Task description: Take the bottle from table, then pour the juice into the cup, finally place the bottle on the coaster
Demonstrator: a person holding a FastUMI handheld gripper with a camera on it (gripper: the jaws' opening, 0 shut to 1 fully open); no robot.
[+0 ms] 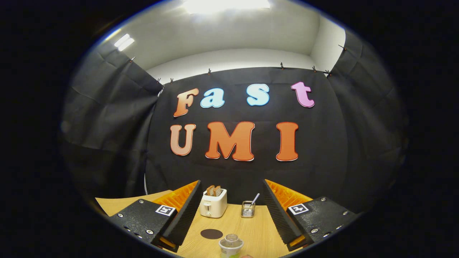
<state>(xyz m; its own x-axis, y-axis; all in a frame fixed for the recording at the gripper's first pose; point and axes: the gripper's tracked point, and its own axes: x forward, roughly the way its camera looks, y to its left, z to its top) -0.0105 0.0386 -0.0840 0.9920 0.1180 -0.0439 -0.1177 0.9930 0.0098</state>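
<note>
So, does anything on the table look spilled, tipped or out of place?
Nothing stands out. The toaster, wire basket and cup stand upright on the table, the dark coaster lies flat, no spill shows. The tool is open, holding nothing.

The clear plastic cup with a domed lid [231, 245], just beside the dark round coaster [211, 234] on the pale wooden worktop [251, 229], is cut off below its rim. Nearer than the coaster, a pinkish sliver [246, 256] is too small to identify.
</note>
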